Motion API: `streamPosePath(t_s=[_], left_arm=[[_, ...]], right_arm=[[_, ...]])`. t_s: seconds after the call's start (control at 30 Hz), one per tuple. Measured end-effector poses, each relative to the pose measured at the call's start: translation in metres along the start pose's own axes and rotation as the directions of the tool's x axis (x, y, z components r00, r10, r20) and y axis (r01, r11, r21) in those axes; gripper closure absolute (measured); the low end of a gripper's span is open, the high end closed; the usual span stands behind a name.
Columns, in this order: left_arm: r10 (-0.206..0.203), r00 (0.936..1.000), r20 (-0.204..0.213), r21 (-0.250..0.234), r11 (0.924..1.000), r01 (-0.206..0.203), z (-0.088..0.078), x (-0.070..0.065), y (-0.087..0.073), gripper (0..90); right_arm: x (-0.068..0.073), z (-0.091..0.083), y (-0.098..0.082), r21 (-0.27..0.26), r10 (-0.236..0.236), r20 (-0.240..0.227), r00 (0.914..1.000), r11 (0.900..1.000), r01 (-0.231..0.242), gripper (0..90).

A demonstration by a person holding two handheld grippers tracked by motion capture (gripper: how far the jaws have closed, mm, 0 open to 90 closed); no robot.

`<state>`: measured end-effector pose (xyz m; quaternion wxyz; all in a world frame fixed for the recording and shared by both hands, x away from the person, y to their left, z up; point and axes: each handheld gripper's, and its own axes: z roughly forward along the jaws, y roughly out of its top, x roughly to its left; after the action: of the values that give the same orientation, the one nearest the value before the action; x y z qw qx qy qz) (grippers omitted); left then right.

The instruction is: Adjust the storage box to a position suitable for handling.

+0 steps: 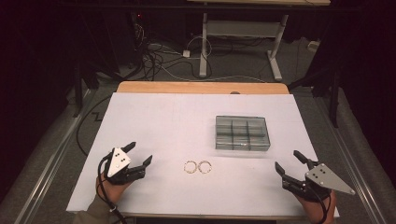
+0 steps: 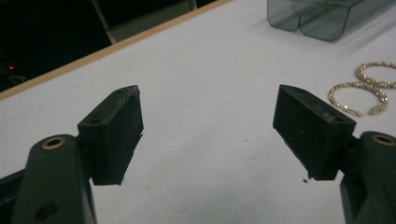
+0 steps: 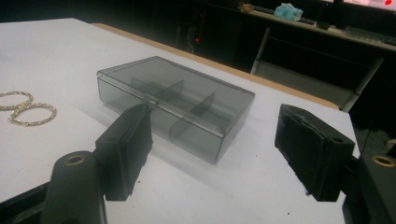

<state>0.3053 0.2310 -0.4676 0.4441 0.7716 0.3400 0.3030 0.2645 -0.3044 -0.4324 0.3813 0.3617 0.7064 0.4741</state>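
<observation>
Both tools are resting wide open and holding nothing — the left tool (image 1: 138, 155) near the tabletop's (image 1: 154, 116) front left, the right tool (image 1: 289, 163) at the front right. Two gold bracelets (image 1: 197, 167) are lying touching each other between them, the closed grey box (image 1: 242, 132) sitting beyond. Being thin and flat, a bracelet is likely slipping from a pinch — or dragging its neighbour along.

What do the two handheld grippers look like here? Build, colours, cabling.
Both the left gripper and right gripper are black, with blocky rectangular pads and brass-coloured pivot bushings. Each carries a grey three-cornered plate with small holes. A black cable trails from the left one past an olive sleeve.
</observation>
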Motion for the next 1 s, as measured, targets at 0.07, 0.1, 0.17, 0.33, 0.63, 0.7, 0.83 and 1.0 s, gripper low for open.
streamPosePath(t_s=[0.07, 0.1, 0.17, 0.33, 0.63, 0.7, 0.83, 1.0], left_arm=[[0.024, 0.9997, 0.011, 0.010, 0.9997, -0.024, 0.002, -0.002, 0.001, 22.6], [0.032, 0.9993, 0.019, 0.010, 0.9994, -0.032, 0.003, -0.004, 0.002, 22.4], [0.040, 0.9988, 0.030, 0.020, 0.9990, -0.040, 0.003, -0.006, 0.002, 22.3], [0.024, 0.9983, 0.052, 0.053, 0.9982, -0.027, 0.007, -0.006, 0.002, 23.4], [0.009, 0.9841, 0.177, 0.163, 0.9859, -0.039, 0.028, -0.019, 0.016, 72.2], [0.024, 0.9803, 0.196, 0.170, 0.9837, -0.058, 0.035, -0.024, 0.021, 80.2], [0.021, 0.9676, 0.252, 0.188, 0.9798, -0.070, 0.055, -0.029, 0.030, 86.9], [0.069, 0.9493, 0.307, 0.192, 0.9724, -0.133, 0.084, -0.038, 0.049, 87.1]], right_arm=[[-0.002, 0.003, -0.003, 0.007, 0.001, -0.003, 1.0000, 1.000, -0.001, 28.4], [-0.002, 0.006, -0.005, 0.025, -0.012, -0.004, 0.9999, 1.000, 0.012, 28.7], [-0.003, 0.011, -0.007, 0.037, -0.002, -0.017, 0.9998, 0.999, 0.002, 30.5], [-0.006, 0.016, -0.010, 0.063, 0.003, -0.004, 1.0000, 0.998, -0.003, 35.9], [-0.023, 0.027, -0.019, 0.135, 0.044, 0.034, 0.9985, 0.990, -0.048, 68.6], [-0.028, 0.033, -0.022, 0.167, 0.046, 0.028, 0.9986, 0.985, -0.050, 77.4], [-0.034, 0.043, -0.024, 0.212, 0.041, 0.014, 0.9991, 0.976, -0.043, 88.4], [-0.046, 0.065, -0.023, 0.263, 0.022, -0.011, 0.9997, 0.965, -0.018, 90.0]])
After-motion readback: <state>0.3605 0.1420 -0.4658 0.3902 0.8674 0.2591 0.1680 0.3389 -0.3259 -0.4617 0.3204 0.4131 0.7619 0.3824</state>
